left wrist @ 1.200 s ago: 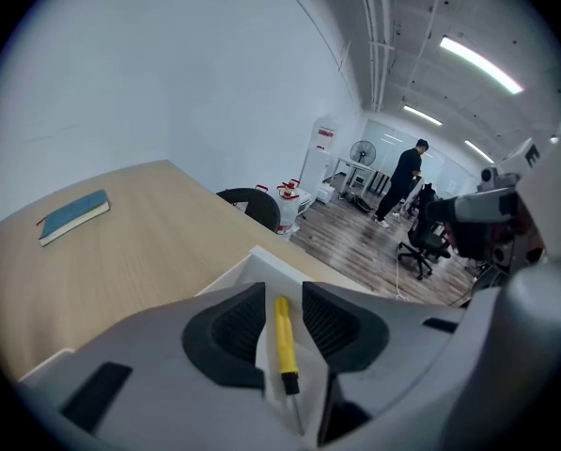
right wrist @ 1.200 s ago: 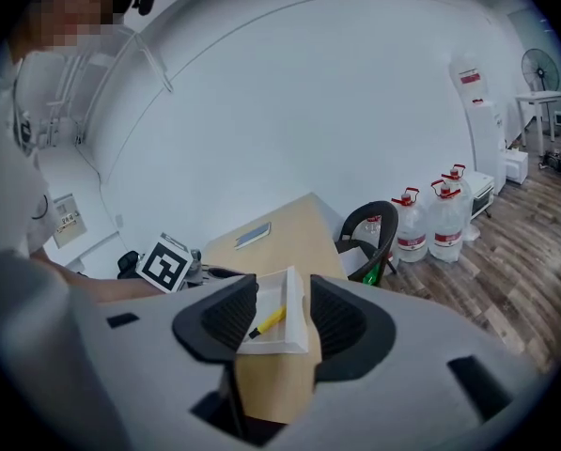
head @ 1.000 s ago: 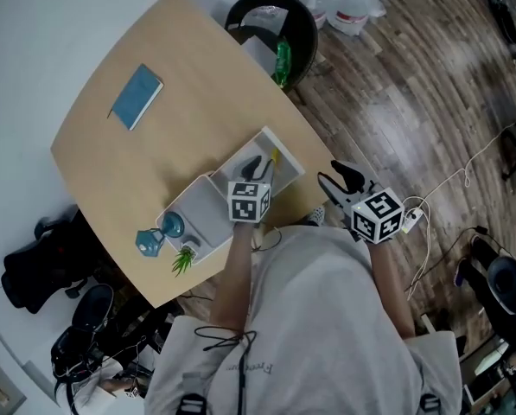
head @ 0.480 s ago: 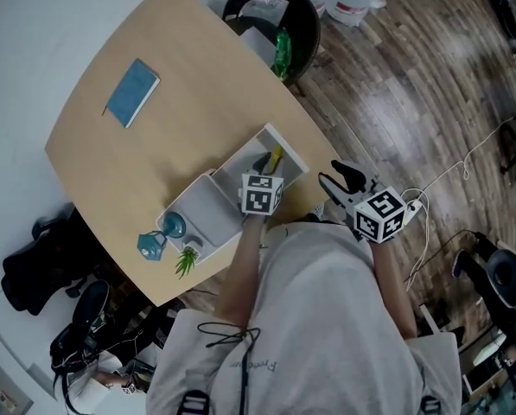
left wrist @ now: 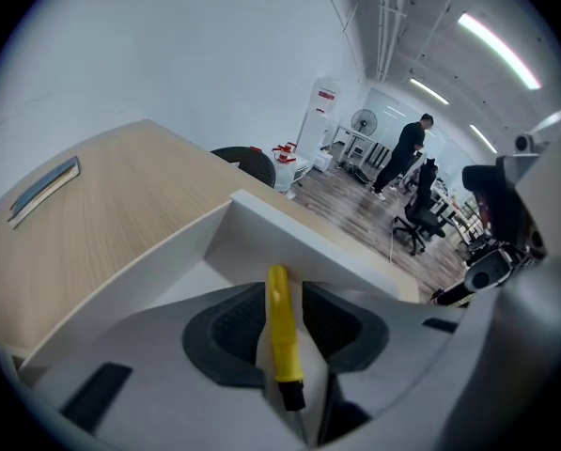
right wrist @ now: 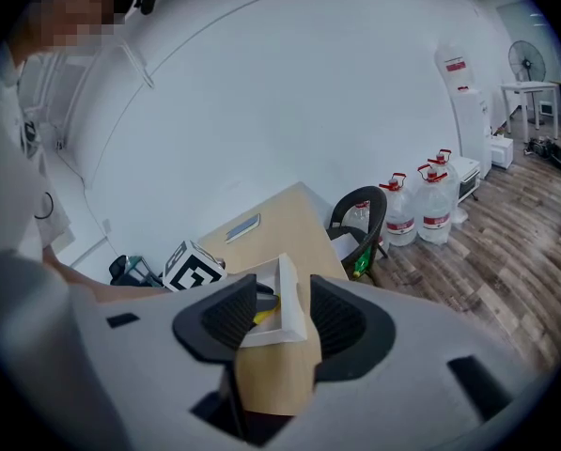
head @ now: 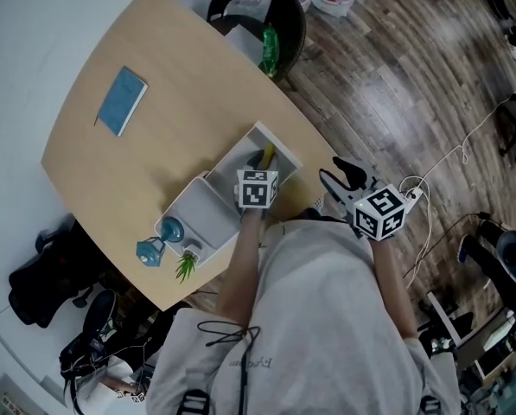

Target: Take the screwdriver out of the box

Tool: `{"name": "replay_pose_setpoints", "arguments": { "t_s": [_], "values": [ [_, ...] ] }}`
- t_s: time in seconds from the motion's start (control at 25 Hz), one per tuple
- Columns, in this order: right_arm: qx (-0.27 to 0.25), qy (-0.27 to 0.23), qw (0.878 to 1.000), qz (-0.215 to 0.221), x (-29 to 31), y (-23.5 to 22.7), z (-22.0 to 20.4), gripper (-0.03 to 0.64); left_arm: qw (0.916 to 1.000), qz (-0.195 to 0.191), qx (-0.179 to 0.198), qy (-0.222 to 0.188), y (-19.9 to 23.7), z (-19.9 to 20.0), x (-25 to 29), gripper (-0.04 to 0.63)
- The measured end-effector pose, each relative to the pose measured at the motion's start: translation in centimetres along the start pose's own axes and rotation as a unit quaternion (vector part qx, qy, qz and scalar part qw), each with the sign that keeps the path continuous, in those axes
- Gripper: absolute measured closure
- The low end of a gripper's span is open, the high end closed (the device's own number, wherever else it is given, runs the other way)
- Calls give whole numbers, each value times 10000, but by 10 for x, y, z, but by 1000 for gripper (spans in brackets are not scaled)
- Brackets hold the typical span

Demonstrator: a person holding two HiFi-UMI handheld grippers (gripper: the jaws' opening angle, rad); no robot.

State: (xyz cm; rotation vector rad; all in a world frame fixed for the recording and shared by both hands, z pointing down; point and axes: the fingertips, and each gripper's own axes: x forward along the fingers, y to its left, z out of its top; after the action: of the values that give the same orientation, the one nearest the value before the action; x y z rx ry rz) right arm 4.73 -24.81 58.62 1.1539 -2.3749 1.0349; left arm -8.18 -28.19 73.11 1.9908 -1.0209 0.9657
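A white box lies open on the wooden table, its lid half spread toward the near edge. Inside it lies a screwdriver with a yellow handle. My left gripper points steeply down into the box. In the left gripper view the handle runs between the two pads of the gripper, with a thin white gap beside it, so the gripper is open. My right gripper hovers open off the table's right edge. In its own view, this gripper frames the box corner with nothing held.
A blue notebook lies at the table's far left. Blue ornaments and a small green plant stand by the lid. A black bin with a green bottle stands beyond the table. Water bottles stand on the floor.
My left gripper has sunk deeper into the box, down onto the screwdriver's handle. The right gripper has kept its place.
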Motion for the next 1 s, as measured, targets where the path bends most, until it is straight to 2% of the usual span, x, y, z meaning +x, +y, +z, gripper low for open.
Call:
{"name": "replay_pose_setpoints", "arguments": {
  "t_s": [0.56,1.0],
  "values": [
    [-9,94,9999,-58,4,5,-15,434,9994,71,-158,297,0,-11,9,510],
    [-163,244,9996,-44,6,14,-25,430,9995,69,-272,144,4,-9,5,522]
  ]
}}
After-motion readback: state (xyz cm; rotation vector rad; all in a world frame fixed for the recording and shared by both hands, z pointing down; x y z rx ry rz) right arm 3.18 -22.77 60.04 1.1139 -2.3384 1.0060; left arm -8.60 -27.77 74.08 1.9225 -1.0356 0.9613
